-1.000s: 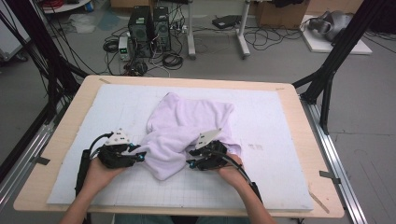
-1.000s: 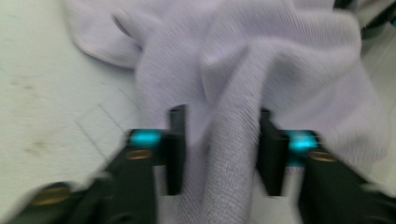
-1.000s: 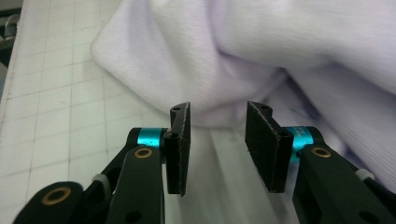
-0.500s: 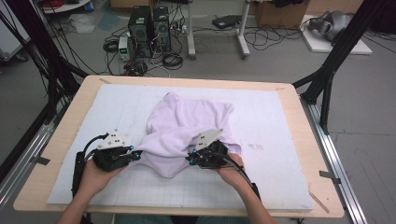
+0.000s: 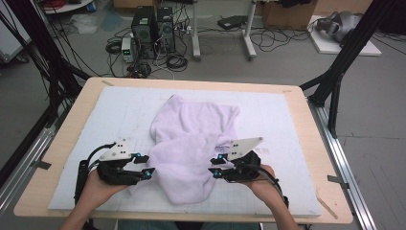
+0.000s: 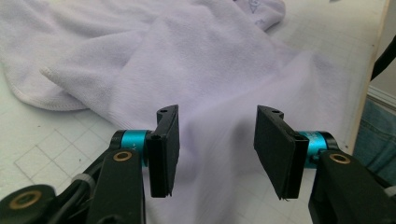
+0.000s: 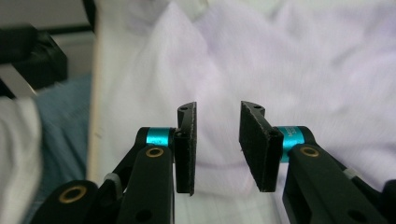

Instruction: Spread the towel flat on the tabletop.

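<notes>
Towel (image 5: pixel 194 143), pale lilac and crumpled, lay on the white gridded mat (image 5: pixel 287 120) that covered the wooden table (image 5: pixel 306 103). It spread from the mat's middle toward the person's edge, with one lobe folded over and reaching down between the two grippers. No box, bin or tray stood on the table, and the towel sat in nothing; it rested loose on the mat.

Left gripper (image 5: pixel 149 165) was held in the left hand (image 5: pixel 98 184) at the towel's left near edge. In the left gripper view, the left gripper (image 6: pixel 217 140) had its jaws wide apart with a clear gap; the towel (image 6: pixel 201 60) lay beyond and below them, and nothing was pinched between the pads. Those jaws had just been opening, and the cloth was free of them.

Right gripper (image 5: pixel 213 165) was held in the right hand (image 5: pixel 263 182) at the towel's right near edge, pointing toward the left gripper across the folded lobe. In the right gripper view, the right gripper (image 7: pixel 217 144) showed its jaws parted by a narrower gap, with the towel (image 7: pixel 303 70) blurred behind them and no cloth caught between the pads. Its jaws had also just been opening.

Both grippers were released, level above the mat, with the towel's lower lobe lying between them.
</notes>
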`<state>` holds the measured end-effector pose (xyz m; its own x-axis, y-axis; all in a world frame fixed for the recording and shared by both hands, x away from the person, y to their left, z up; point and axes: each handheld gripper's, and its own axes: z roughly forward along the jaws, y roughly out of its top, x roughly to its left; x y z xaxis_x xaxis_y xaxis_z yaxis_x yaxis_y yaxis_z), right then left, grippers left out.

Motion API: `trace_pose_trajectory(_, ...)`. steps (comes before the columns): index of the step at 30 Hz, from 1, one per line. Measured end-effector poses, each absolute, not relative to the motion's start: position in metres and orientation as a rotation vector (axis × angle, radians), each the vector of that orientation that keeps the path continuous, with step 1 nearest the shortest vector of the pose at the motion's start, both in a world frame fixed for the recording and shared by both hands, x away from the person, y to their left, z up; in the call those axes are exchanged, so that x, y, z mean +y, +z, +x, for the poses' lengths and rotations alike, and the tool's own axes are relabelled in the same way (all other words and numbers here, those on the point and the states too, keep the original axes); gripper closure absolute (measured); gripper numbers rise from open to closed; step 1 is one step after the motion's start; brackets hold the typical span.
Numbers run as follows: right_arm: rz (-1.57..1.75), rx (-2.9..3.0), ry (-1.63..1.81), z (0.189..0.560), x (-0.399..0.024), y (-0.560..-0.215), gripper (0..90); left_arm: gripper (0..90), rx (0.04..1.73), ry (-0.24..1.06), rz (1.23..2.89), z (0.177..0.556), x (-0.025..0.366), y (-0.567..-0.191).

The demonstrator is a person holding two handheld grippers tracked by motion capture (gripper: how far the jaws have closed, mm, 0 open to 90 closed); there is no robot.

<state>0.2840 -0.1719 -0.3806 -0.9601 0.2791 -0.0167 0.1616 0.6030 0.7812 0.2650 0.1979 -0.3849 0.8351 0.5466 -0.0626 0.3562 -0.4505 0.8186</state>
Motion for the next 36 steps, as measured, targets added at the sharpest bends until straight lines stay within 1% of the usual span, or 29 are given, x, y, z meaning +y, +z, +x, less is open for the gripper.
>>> trace_pose_trajectory(4,0.421,2.753,1.188,0.296,-0.158,-0.412,63.3,47.5,0.683,0.264,2.084,0.274,0.199,-0.388)
trace_pose_trajectory(7,0.427,2.801,1.098,0.299,-0.149,-0.425,62.5,50.8,0.688,0.261,2.101,0.279,0.198,-0.393)
trace_pose_trajectory(8,0.431,2.801,1.083,0.300,-0.148,-0.428,63.6,53.1,0.693,0.251,2.113,0.281,0.196,-0.397)
trace_pose_trajectory(9,0.435,2.810,1.082,0.300,-0.147,-0.430,66.6,56.8,0.688,0.231,2.131,0.283,0.193,-0.401)
trace_pose_trajectory(11,0.445,2.815,1.104,0.300,-0.148,-0.433,73.1,66.8,0.684,0.207,2.177,0.286,0.186,-0.413)
trace_pose_trajectory(12,0.439,2.824,1.116,0.299,-0.150,-0.433,81.0,71.8,0.688,0.193,2.206,0.287,0.182,-0.419)
trace_pose_trajectory(13,0.414,2.836,1.127,0.298,-0.151,-0.433,84.1,78.6,0.671,0.193,2.262,0.287,0.178,-0.425)
trace_pose_trajectory(14,0.387,2.835,1.128,0.296,-0.152,-0.433,84.4,82.4,0.661,0.224,2.309,0.285,0.173,-0.429)
trace_pose_trajectory(16,0.395,2.831,1.142,0.292,-0.157,-0.429,85.1,84.8,0.646,0.242,2.289,0.281,0.170,-0.431)
trace_pose_trajectory(18,0.392,2.819,1.173,0.287,-0.164,-0.422,85.1,85.5,0.646,0.227,2.273,0.278,0.173,-0.428)
trace_pose_trajectory(22,0.368,2.752,1.299,0.271,-0.183,-0.395,84.8,85.7,0.620,0.215,2.205,0.266,0.183,-0.414)
trace_pose_trajectory(24,0.298,2.714,1.409,0.262,-0.193,-0.379,83.2,85.1,0.609,0.211,2.159,0.259,0.188,-0.406)
trace_pose_trajectory(25,0.278,2.692,1.460,0.258,-0.197,-0.372,80.0,82.9,0.609,0.225,2.146,0.258,0.189,-0.403)
trace_pose_trajectory(27,0.290,2.665,1.425,0.254,-0.202,-0.365,74.1,63.6,0.635,0.240,2.130,0.259,0.192,-0.400)
trace_pose_trajectory(28,0.306,2.665,1.378,0.254,-0.204,-0.366,72.7,59.6,0.646,0.232,2.118,0.261,0.192,-0.400)
trace_pose_trajectory(30,0.376,2.678,1.313,0.260,-0.206,-0.376,70.4,55.9,0.655,0.226,2.104,0.267,0.191,-0.400)
trace_pose_trajectory(36,0.451,2.790,1.168,0.273,-0.193,-0.424,64.5,57.5,0.676,0.259,2.146,0.283,0.178,-0.410)
